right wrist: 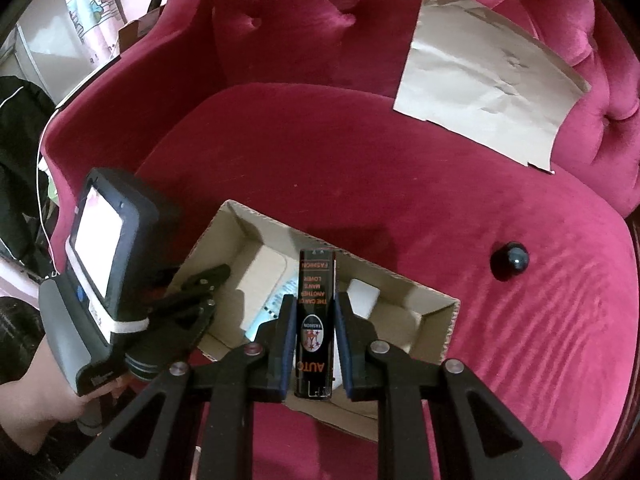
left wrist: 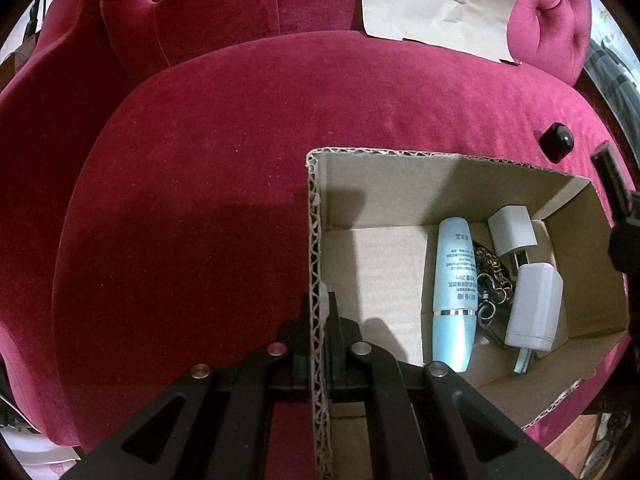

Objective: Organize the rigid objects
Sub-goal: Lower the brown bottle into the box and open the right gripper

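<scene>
Left claw [left wrist: 319,312]: clamped on the near wall of the box [left wrist: 448,168], one finger outside and one inside. By my reading this steadies the light cardboard on the soft cushion while the other hand loads it.
Right claw [right wrist: 311,320]: clamped on the lighter [right wrist: 315,320], a slim black item held lengthwise between the pads, above the open box. It looks ready to be lowered in.
Box: open-topped cardboard, resting on the seat of the red sofa [left wrist: 200,160], which gives it a yielding base.
Already inside: a pale blue bottle [left wrist: 454,292] lying on its side, two white plugs [left wrist: 534,304], and a tangle of dark chain [left wrist: 490,276] between them, all crowded toward one end; the end nearer the left claw is bare.
Still out: a black cap [left wrist: 556,141] on the cushion just beyond the box; probably next.
Paper [right wrist: 488,80]: a creased beige sheet leaning on the sofa back, apart from the work.
Writing: on the lighter, in orange, "FASHION", "AUTO" and what looks like "THE CAR OF ANOTHER MAN'S LOVER", plus a round badge reading "FASHION". The bottle has small print, with "20ml" legible; the rest is too fine to read.
Stage: judged mid-task, most items boxed.
</scene>
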The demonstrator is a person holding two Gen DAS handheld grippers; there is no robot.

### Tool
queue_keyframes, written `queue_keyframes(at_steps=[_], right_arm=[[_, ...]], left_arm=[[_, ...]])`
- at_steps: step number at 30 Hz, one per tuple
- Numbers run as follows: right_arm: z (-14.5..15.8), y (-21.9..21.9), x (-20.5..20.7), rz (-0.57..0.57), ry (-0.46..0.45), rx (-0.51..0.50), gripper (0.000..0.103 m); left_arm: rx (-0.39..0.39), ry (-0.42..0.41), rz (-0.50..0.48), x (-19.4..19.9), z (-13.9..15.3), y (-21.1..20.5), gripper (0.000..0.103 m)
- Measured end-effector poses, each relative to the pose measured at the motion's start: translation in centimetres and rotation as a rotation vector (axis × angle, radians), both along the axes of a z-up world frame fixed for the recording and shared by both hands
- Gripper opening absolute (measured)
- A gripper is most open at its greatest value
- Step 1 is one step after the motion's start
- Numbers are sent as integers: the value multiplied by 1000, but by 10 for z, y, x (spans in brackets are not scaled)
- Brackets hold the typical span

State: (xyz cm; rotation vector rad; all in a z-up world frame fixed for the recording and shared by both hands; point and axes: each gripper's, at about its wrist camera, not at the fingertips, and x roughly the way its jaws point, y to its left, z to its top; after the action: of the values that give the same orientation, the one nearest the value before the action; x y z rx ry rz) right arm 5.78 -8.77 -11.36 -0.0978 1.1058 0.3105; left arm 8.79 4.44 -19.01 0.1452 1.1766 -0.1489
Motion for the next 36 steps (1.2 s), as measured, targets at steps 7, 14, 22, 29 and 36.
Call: queue_keyframes(at_steps=[7, 14, 22, 29, 36], right_arm=[[-12, 9, 1, 15, 20, 11, 18], [-23, 15, 2, 13, 34, 38, 19], [-31, 14, 1, -9, 44, 64, 19], [-27, 9, -1, -5, 22, 84, 20], [-18, 1, -1, -37, -6, 69, 77]], left_arm=[[-1, 0, 1, 0, 0, 0, 4], [-1, 0, 1, 0, 0, 0, 4], [-1, 0, 1, 0, 0, 0, 4], [-2, 1, 2, 0, 0, -1, 4], [-2, 1, 2, 1, 0, 0, 4]])
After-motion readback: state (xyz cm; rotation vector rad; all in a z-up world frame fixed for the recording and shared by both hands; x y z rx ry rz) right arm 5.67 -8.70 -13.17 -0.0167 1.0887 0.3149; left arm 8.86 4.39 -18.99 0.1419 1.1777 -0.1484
